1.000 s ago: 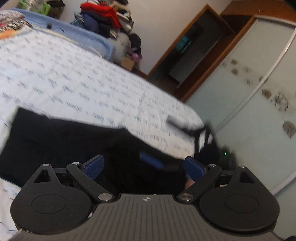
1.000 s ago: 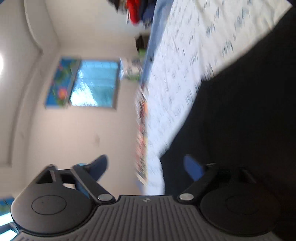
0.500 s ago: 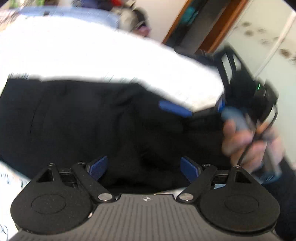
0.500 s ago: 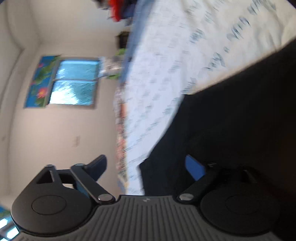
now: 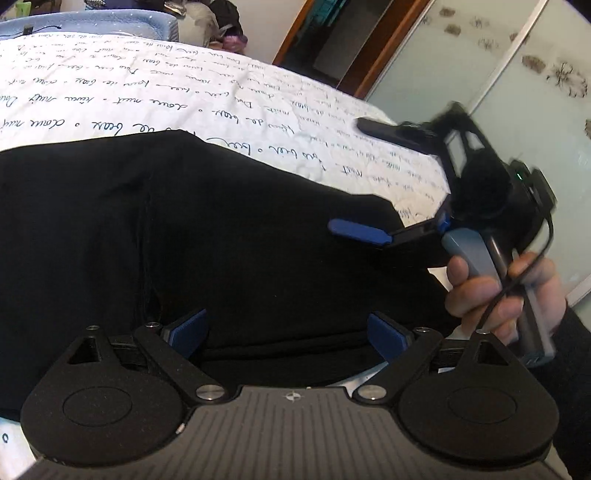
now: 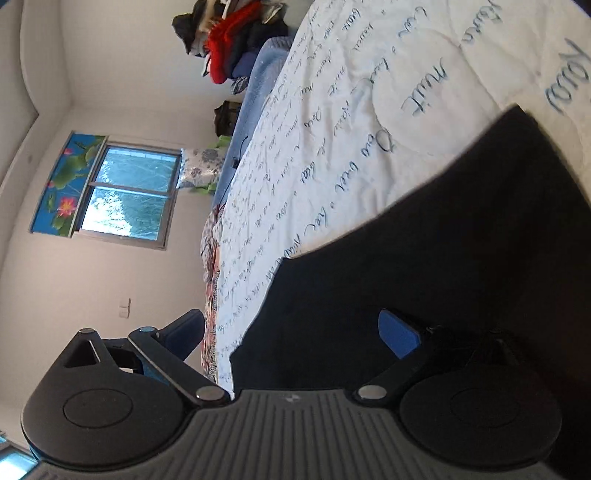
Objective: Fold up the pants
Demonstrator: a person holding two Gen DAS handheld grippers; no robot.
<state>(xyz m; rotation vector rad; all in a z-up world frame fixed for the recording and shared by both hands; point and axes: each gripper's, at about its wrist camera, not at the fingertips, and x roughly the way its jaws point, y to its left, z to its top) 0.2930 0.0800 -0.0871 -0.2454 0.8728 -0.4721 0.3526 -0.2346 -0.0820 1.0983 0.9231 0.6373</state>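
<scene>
Black pants (image 5: pixel 184 229) lie spread flat on a white bedspread (image 5: pixel 147 92) printed with blue script. My left gripper (image 5: pixel 288 332) hovers low over their near edge; its jaws are opening and nothing is pinched between the blue pads (image 5: pixel 188 330). In the same view a hand (image 5: pixel 480 291) holds my right gripper (image 5: pixel 347 175) rolled on its side at the pants' right end, one blue finger over the cloth. Seen from the right wrist, the right gripper (image 6: pixel 291 332) is open with the pants (image 6: pixel 424 266) edge lying between its fingers, untouched by the pads.
A heap of clothes (image 6: pixel 236 44) sits at the far end of the bed beside a blue blanket (image 5: pixel 92 26). A window (image 6: pixel 125 195) is in the far wall. Frosted wardrobe doors (image 5: pixel 480 74) and a doorway (image 5: pixel 332 40) stand beyond the bed's right side.
My left gripper has dropped closer to the pants, which now fill its view. The right gripper has swung in over the pants' end, with the cloth edge now between its fingers.
</scene>
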